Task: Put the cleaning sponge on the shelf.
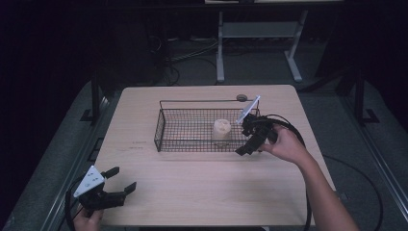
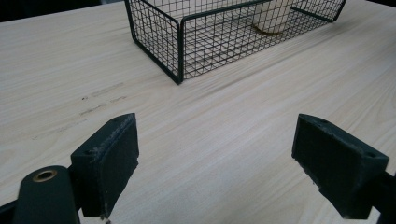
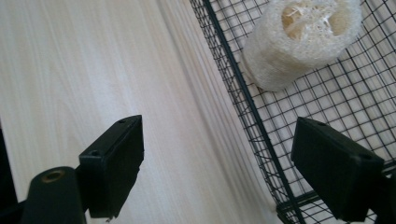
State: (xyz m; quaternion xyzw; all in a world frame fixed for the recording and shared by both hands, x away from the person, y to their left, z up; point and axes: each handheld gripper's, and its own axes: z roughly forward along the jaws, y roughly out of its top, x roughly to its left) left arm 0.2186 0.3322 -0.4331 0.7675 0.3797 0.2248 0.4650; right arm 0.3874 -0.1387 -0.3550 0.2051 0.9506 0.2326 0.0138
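A lab or test room is being shown rather than a home. A single pale wooden table (image 1: 192, 192) is being lit from above while the surroundings are being left in near darkness. Grey carpeted floor (image 1: 337, 110) is being crossed by loose black cables (image 1: 183, 60), and the white metal legs of a second bench (image 1: 220, 53) are being seen behind. Dark stand legs (image 1: 358, 96) are being seen at both sides of the table, as in a recording set-up.
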